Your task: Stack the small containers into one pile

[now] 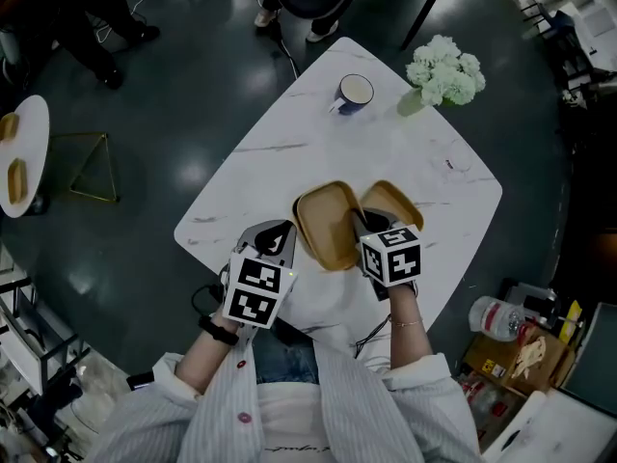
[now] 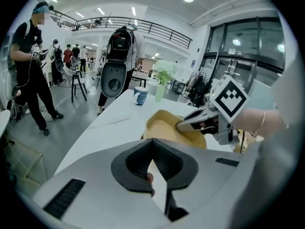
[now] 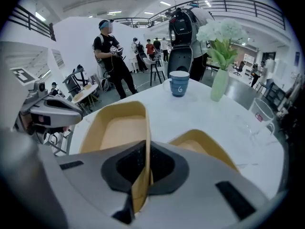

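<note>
A white, marble-veined table (image 1: 260, 172) carries a dark blue mug (image 1: 355, 93) near its far corner, with a vase of white flowers (image 1: 443, 73) near it to the right. A tan container (image 1: 393, 204) lies toward the near edge. A second container (image 1: 328, 225) sits close beside it; whether it rests on the top cannot be told.

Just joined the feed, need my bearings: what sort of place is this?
Probably an open office lobby or lounge: a marble-look table with a mug and flowers, people standing about, and a railed mezzanine overhead.
</note>
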Available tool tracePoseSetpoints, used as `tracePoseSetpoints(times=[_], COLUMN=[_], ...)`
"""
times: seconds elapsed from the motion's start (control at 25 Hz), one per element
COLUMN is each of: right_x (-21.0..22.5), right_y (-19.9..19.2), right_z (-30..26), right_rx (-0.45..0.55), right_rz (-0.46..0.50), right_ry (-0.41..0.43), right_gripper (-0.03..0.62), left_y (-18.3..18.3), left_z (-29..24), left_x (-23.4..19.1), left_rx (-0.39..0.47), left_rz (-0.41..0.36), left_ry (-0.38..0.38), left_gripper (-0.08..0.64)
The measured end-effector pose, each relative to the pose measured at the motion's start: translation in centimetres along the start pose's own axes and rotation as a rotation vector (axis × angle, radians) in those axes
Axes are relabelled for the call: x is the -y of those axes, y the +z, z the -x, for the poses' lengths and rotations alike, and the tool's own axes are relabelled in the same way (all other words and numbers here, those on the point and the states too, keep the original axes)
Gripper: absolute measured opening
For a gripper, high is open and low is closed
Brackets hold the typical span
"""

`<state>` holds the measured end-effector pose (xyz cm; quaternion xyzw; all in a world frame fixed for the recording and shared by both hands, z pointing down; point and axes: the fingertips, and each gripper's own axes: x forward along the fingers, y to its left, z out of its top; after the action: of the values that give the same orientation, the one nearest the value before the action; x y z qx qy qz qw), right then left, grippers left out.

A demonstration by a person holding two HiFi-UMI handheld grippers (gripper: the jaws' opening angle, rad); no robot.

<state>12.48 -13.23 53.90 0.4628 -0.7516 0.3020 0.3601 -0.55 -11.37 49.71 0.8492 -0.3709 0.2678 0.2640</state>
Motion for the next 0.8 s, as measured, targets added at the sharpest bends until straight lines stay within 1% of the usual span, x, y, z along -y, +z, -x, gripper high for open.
tracePoseSetpoints(times=[0.2, 0.36, 0.48, 0.68, 0.8], right_x=[-0.1, -0.3, -0.4, -0.4, -0.6], right_y=[-0.5, -0.8, -0.7, -0.6, -0.4], right_z=[-1.4, -1.9, -2.0, -2.0, -1.9], right_rx=[-0.042, -0.054, -0.055, -0.059, -0.056], right_rz=[0.047, 0.055, 0.074, 0.116, 0.123], right_ry=[0.018, 0.014, -0.002, -0.056, -0.056], right_gripper=[0.014, 0.014, 0.015, 0.017, 0.02], left_y=[0.1, 0.4, 0.4, 0.4, 0.5], left_z=[-0.3, -0.4, -0.5, -0.6, -0.6], left_x=[-0.9, -1.2, -1.4, -1.5, -1.6], left_rx=[-0.002, 0.002, 0.002, 0.0, 0.0], left_rz=[0.016, 0.023, 0.029, 0.032, 0.033], left_ry=[0.013, 0.018, 0.022, 0.023, 0.023], left_gripper=[0.017, 0.017, 0.017, 0.017, 0.017])
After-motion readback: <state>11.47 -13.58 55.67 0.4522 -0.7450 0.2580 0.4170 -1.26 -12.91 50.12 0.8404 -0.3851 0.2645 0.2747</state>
